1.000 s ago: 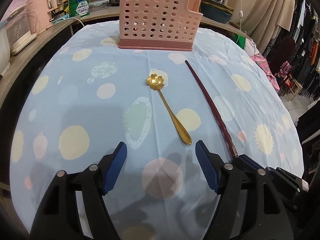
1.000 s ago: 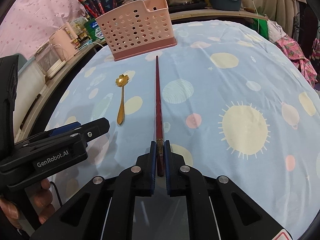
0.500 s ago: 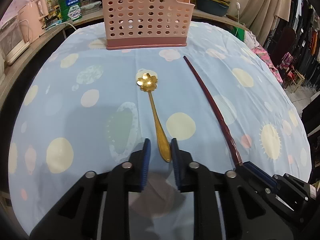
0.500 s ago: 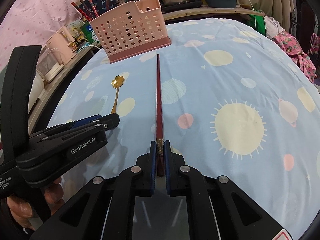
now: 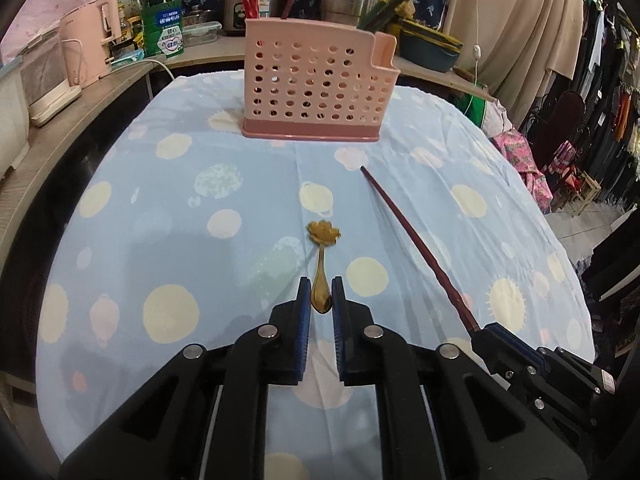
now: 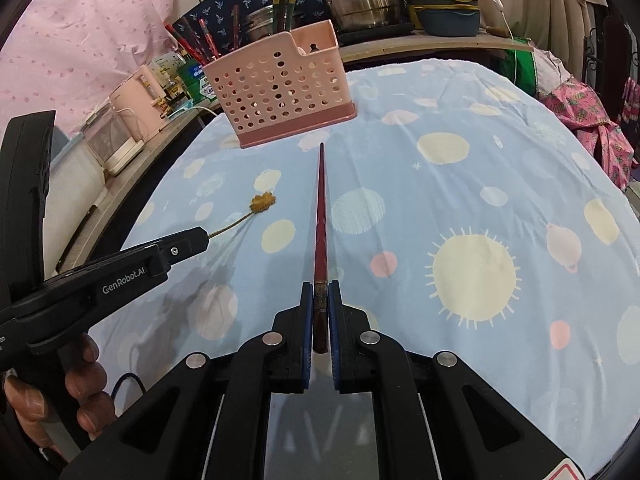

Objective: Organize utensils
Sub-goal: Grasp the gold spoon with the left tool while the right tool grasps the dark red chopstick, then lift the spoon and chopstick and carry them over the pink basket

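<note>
The right wrist view is showing what the left one is not — the person's hand [image 6: 60,396] wrapped around the left gripper's handle, and the spoon [image 6: 256,208] seen from the side, hanging clear of the cloth [image 6: 460,200] with its shadow underneath. The left wrist view is looking straight along the spoon [image 5: 321,264] and is catching the right gripper [image 5: 486,330] at the lower right.

There is one spoon, one chopstick [image 6: 320,240] and one pink holder [image 6: 284,92].

The left gripper [image 5: 321,298] is clamping the spoon's handle end between its pads; the handle is running away from the jaws, with the flower-shaped bowl at the far end, toward the holder [image 5: 316,84]. The right gripper [image 6: 319,312] is pinching the thick butt of the chopstick — its long axis is pointing straight ahead, the thin tip stopping just short of the holder's base. Whether the tip is resting on the cloth is hard to tell.
</note>
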Action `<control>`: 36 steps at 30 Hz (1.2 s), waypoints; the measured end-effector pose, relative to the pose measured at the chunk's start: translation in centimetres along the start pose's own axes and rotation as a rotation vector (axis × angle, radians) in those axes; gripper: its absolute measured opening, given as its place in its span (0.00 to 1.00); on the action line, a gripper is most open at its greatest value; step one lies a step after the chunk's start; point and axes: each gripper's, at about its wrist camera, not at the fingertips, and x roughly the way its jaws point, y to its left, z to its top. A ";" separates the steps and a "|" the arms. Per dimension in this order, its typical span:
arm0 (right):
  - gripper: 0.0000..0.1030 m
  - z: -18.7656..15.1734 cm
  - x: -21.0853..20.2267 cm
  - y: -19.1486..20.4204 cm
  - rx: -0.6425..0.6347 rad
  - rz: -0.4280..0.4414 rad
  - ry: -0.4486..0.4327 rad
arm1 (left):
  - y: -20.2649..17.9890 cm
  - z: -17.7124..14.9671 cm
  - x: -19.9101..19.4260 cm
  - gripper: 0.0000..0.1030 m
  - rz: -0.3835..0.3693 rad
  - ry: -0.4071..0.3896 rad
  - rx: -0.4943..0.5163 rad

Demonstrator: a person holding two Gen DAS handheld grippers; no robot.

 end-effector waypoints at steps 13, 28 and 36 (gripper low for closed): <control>0.07 3.4 -4.4 1.5 -0.004 0.060 -0.130 | 0.9 3.6 -4.3 0.01 -0.010 -0.107 -0.010; 0.07 10.8 -8.1 2.3 0.005 0.098 -0.305 | 1.7 8.6 -7.2 0.01 0.017 -0.182 0.002; 0.07 14.6 -8.1 2.8 -0.007 0.096 -0.364 | 1.7 11.5 -7.7 0.01 0.011 -0.207 0.013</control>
